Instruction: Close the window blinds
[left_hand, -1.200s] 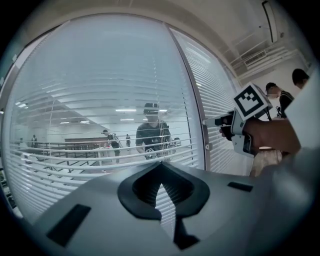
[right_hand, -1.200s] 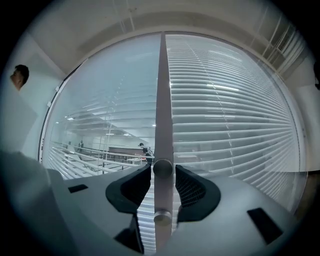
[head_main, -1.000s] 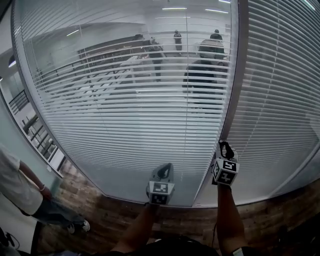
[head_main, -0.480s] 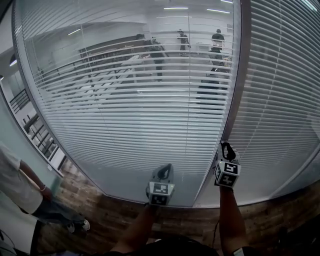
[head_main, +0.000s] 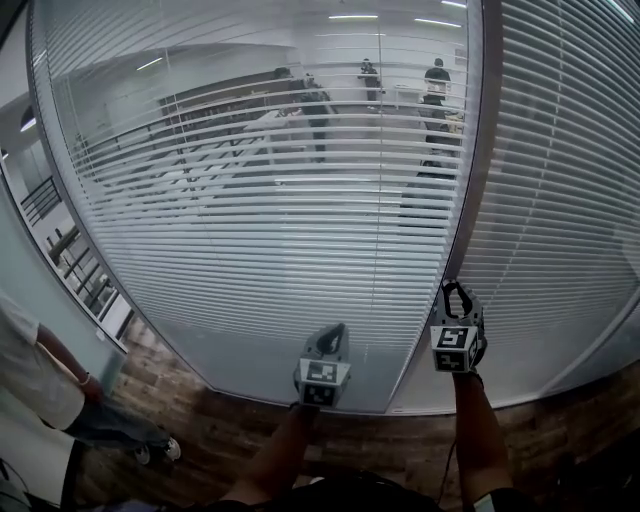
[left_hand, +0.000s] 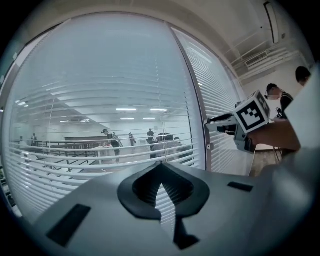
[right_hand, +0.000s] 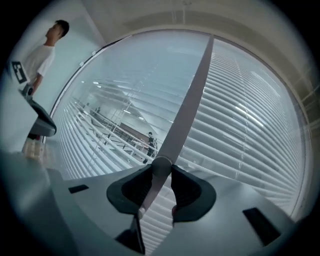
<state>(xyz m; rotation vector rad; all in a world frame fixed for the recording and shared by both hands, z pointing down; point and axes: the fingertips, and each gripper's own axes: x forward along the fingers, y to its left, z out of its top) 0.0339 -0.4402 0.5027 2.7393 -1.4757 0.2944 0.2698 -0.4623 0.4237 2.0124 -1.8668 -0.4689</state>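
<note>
1. The window blinds (head_main: 250, 230) hang behind the glass of the left pane. Their slats are tilted open enough that the room beyond can be seen through them. The slats of the right pane (head_main: 570, 180) look more nearly shut.
2. A small round knob (right_hand: 161, 167) is seen low on the upright frame post (head_main: 470, 180) between the two panes. It is clamped between the jaws of the right hand-held gripper (head_main: 457, 295). These jaws have just been closing, and the pads are pressed on either side of the knob.
3. The left hand-held gripper (head_main: 330, 340) is held near the glass, left of the post. Its jaw tips are together, with nothing between them.
4. The step in hand is judged to be the turning of the knob to tilt the slats shut. It is not yet finished, since gaps are still visible.
5. For the next move, further twisting of the knob is called for. The grip must be kept firm, and a re-grip may be needed once the wrist runs out of turn.
</note>
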